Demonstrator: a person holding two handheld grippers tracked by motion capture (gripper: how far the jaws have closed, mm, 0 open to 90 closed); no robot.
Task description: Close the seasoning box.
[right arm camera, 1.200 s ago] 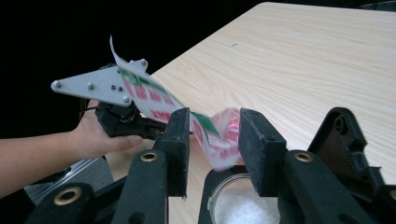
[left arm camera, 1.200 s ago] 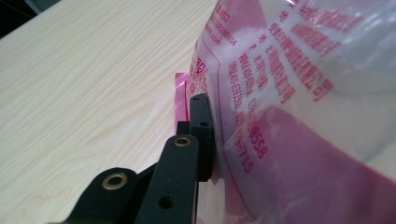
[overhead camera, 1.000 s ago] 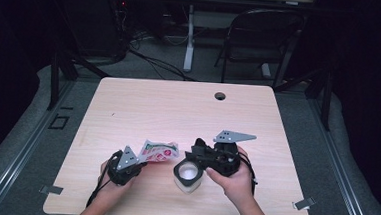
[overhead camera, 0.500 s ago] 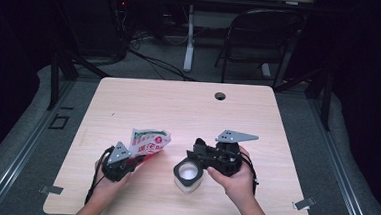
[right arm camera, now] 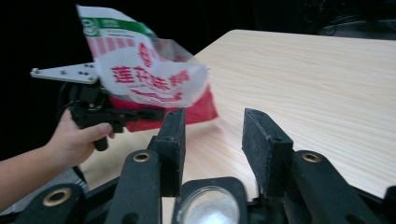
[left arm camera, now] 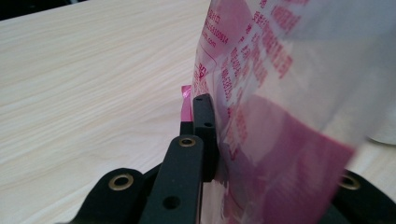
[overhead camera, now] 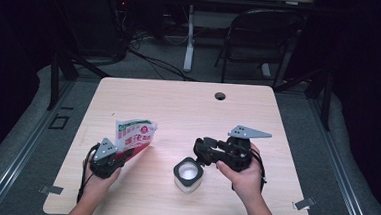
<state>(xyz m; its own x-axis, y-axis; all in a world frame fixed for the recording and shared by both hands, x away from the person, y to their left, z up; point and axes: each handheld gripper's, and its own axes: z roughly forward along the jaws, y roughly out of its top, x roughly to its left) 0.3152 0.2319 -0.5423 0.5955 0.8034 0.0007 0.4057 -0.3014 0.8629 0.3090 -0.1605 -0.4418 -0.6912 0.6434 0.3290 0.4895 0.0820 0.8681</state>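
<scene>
On the pale wood-grain rectangular table (overhead camera: 188,112), toward its left front, a thin crinkled plastic bag with a white front, green top band, red characters and a pink-red lower part (overhead camera: 134,133) is held clear of the surface. Its long axis runs from the pinched lower corner up and away from the person, open end uppermost, tilted slightly left in the high view. The left gripper (overhead camera: 120,156) has its jaws pressed together on the bag's bottom edge; in the left gripper view the film (left arm camera: 280,93) lies against the one visible black jaw, and the far jaw is hidden behind it. Print there is blurred, unreadable. Right of centre stands a small white cup with a black square collar (overhead camera: 188,173), contents whitish, not identifiable; its bottom part is cut off in the right gripper view (right arm camera: 205,205). The right gripper (overhead camera: 201,149) sits just behind the cup, jaws spread, having just been widening, nothing between the pads.
</scene>
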